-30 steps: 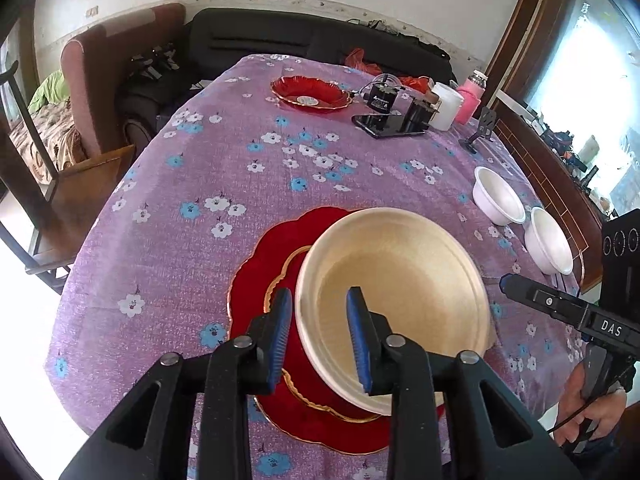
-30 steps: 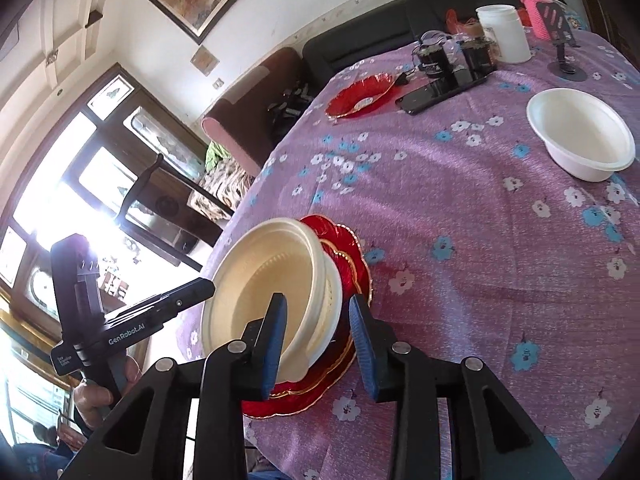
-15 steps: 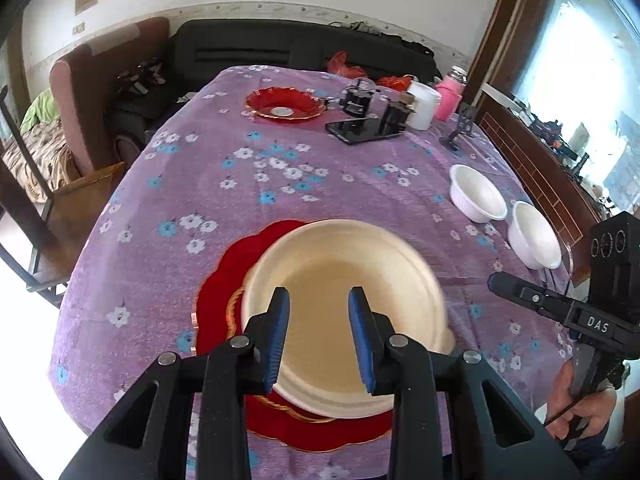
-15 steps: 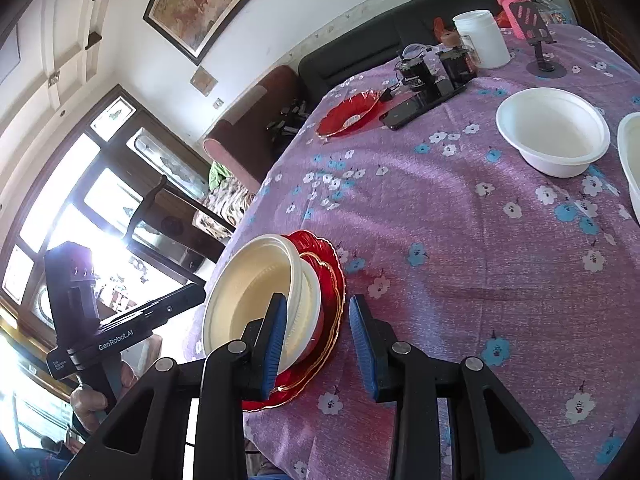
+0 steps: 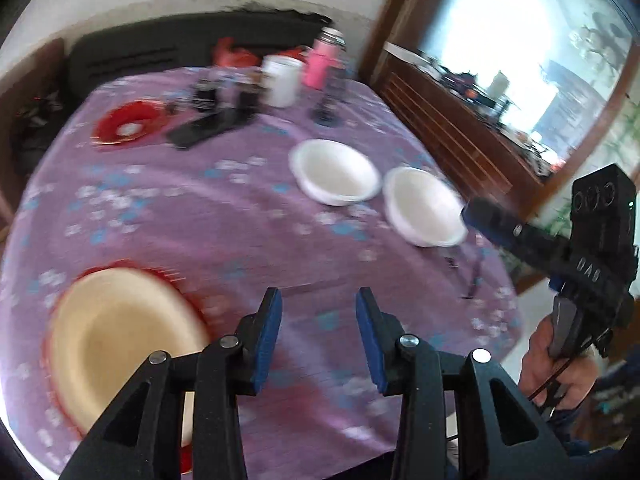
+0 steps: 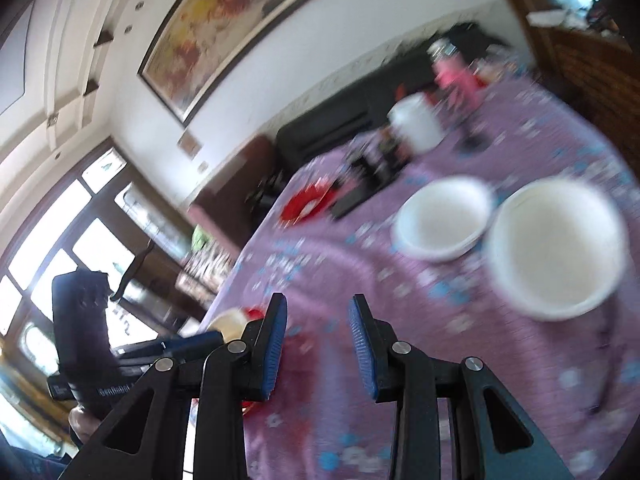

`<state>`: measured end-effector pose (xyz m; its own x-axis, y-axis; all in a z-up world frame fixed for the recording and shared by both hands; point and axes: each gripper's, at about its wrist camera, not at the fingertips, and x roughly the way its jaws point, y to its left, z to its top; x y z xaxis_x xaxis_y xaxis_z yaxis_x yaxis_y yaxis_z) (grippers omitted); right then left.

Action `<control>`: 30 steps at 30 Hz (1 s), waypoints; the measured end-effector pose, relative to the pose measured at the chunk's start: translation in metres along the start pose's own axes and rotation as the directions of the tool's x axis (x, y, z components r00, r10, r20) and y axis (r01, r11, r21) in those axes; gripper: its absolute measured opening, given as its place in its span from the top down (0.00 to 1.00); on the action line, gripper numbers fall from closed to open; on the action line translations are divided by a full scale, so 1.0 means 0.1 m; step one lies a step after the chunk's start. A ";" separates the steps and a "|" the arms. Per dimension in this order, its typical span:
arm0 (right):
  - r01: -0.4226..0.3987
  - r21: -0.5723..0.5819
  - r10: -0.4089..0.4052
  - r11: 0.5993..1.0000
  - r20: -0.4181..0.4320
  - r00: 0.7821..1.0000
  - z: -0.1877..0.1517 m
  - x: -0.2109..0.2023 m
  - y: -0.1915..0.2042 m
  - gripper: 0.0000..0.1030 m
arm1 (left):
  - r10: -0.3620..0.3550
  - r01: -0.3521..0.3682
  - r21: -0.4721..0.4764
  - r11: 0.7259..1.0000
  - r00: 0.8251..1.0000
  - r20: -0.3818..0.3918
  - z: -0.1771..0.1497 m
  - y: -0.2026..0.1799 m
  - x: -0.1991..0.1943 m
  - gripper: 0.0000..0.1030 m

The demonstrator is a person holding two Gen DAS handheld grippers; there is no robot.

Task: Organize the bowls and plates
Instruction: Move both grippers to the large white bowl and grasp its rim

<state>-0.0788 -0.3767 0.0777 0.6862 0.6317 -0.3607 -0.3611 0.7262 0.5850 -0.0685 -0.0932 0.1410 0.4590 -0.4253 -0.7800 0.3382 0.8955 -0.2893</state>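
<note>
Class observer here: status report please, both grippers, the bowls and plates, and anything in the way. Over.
Left gripper open, jaws just widened, nothing between. Right gripper open, empty. Cream bowl on red plate; two white bowls ahead, path clear.

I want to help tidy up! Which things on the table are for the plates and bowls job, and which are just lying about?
For the job: cream bowl on big red plate, two white bowls, small red plate.

Just lying about: white cup, pink bottle, black phone.

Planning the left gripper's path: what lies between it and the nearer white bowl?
In the left wrist view, only bare flowered tablecloth lies between the left gripper and the nearer white bowl; nothing is between its jaws.
</note>
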 end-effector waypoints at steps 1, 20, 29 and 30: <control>0.012 0.008 -0.012 1.000 0.020 1.000 0.06 -0.11 -0.07 0.66 | -0.013 0.013 0.003 1.000 1.000 -0.009 0.04 -0.07 0.06 0.64; 0.294 0.226 -0.282 0.929 -0.085 0.956 0.53 -0.19 -2.06 0.61 | -0.084 0.058 -0.148 0.987 0.980 -0.180 0.79 -0.63 1.68 0.64; 0.282 0.225 -0.252 0.933 -0.153 0.956 0.49 0.05 -2.20 0.74 | -0.070 0.041 -0.139 0.989 0.976 -0.205 0.94 -0.71 2.13 0.70; 0.280 0.222 -0.248 0.934 -0.160 0.955 0.49 0.07 -2.20 0.79 | -0.073 0.046 -0.134 0.990 0.975 -0.208 0.95 -0.72 2.17 0.82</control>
<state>0.0367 -0.5455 -0.0182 0.6442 0.4666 -0.6060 -0.0046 0.7947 0.6070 0.0848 -0.2627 0.0453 0.2517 -0.4531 -0.8552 0.2461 0.8845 -0.3963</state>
